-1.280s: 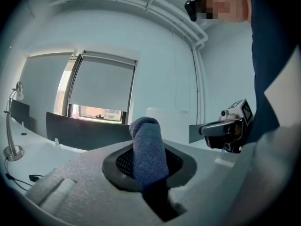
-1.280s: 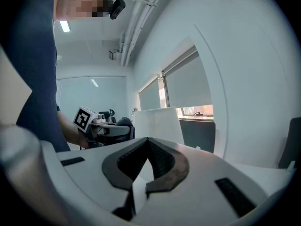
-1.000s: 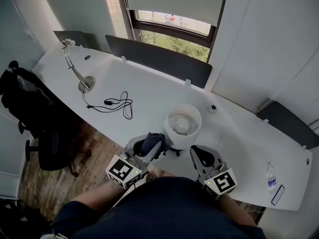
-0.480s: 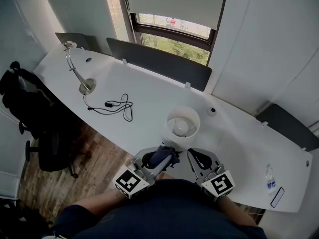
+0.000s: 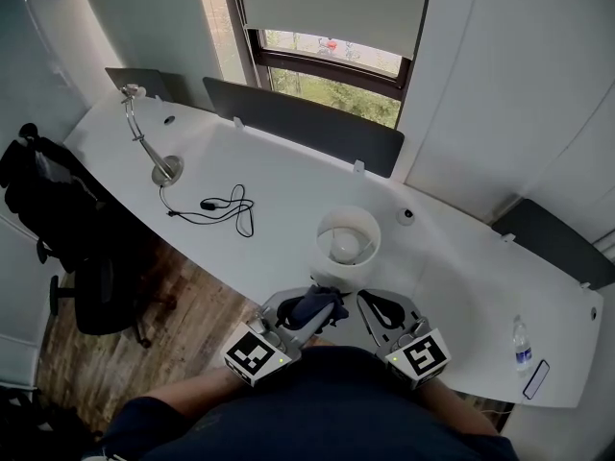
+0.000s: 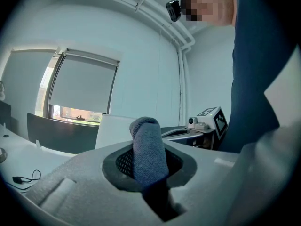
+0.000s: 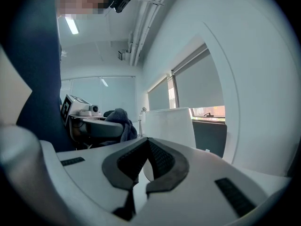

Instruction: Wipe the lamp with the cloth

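Lamp (image 5: 348, 243) is seen on the desk (image 5: 279, 185), with the cloth (image 5: 311, 304) gripped by the left claw (image 5: 319, 311) at its 7 o'clock and the right claw (image 5: 371, 304) clenched empty at 5 o'clock.

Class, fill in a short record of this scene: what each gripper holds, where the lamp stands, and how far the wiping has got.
Left gripper: shut on the dark blue cloth
Right gripper: jaws together, nothing between them
Lamp: white, on the desk, just ahead of both grippers
Wiping: cloth held close to the lamp; contact cannot be told
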A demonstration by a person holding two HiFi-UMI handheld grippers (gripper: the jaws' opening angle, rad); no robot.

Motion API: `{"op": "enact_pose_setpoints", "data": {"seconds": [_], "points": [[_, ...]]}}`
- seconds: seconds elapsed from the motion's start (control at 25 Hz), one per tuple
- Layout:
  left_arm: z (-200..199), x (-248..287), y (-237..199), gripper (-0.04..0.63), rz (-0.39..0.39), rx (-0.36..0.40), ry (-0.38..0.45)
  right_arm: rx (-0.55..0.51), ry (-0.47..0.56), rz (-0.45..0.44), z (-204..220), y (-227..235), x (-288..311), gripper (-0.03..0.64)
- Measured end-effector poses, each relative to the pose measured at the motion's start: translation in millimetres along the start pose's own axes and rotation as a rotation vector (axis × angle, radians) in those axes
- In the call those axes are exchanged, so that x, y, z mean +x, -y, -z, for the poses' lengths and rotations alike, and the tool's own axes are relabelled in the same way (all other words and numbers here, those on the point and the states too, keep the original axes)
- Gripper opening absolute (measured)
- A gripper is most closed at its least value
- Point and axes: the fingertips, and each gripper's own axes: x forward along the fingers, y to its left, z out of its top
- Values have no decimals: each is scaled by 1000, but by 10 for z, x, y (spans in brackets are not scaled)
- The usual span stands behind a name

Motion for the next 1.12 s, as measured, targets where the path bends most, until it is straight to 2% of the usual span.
{"op": "enact_pose_setpoints", "data": {"seconds": [0.2,0.56,0.76,1.12], "points": [[-6,11,25,67,7,10,-4,-41,-9,-15,34,1,-31,11],[-33,12,25,67,0,16,2,5,-3,-14,10,-5,-47,11],[-36,17,25,67,-4,6,5,-41,-18,-17,44,23,-68,11],[-62,9,28,67,-6,3,13,-3,-10,-16,-36,-16,-60,11]]}}
